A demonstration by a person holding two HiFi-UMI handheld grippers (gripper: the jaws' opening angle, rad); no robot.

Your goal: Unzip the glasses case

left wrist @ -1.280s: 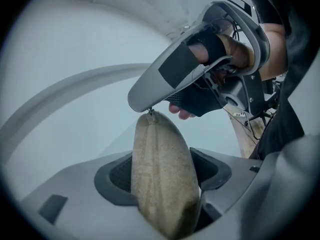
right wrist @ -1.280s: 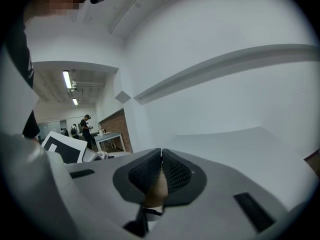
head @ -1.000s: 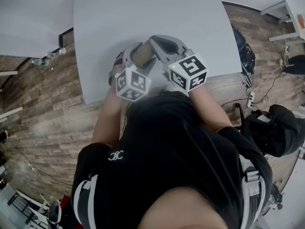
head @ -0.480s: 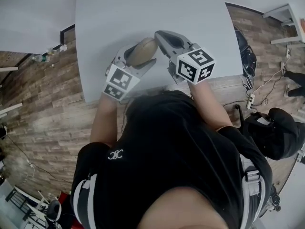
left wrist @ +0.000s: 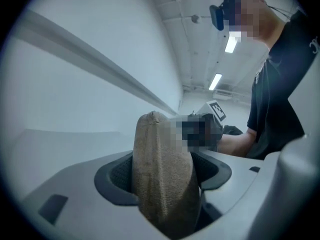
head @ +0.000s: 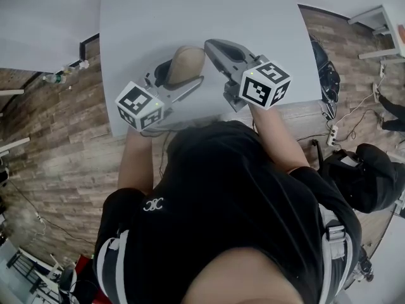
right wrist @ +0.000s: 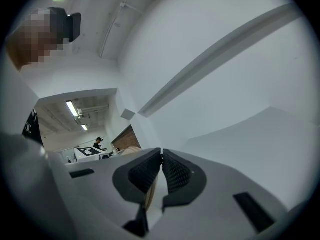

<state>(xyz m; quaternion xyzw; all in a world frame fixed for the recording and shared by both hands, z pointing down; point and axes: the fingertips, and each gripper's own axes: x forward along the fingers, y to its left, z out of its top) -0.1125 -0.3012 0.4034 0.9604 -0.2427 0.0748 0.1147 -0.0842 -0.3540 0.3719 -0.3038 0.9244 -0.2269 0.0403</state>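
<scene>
The tan fabric glasses case (head: 186, 62) is held just above the white table (head: 190, 11), and in the left gripper view it (left wrist: 162, 184) fills the gap between the dark pads. My left gripper (head: 180, 76) is shut on its body, jaws standing wide around it. My right gripper (head: 210, 44) points at the case's far end with its pads (right wrist: 150, 171) pressed together there. The zipper pull itself is hidden at the pad tips. A tan sliver of the case (right wrist: 148, 196) shows through the slit behind them.
The table's near edge (head: 190, 120) runs just in front of the person's body. Wood floor lies to either side. Cables and a power strip (head: 332, 130) lie on the floor at the right, next to a black bag (head: 370, 170).
My left gripper has rolled and risen, so its marker cube has swung out to the left and the case has tipped up. The right gripper has hardly moved.
</scene>
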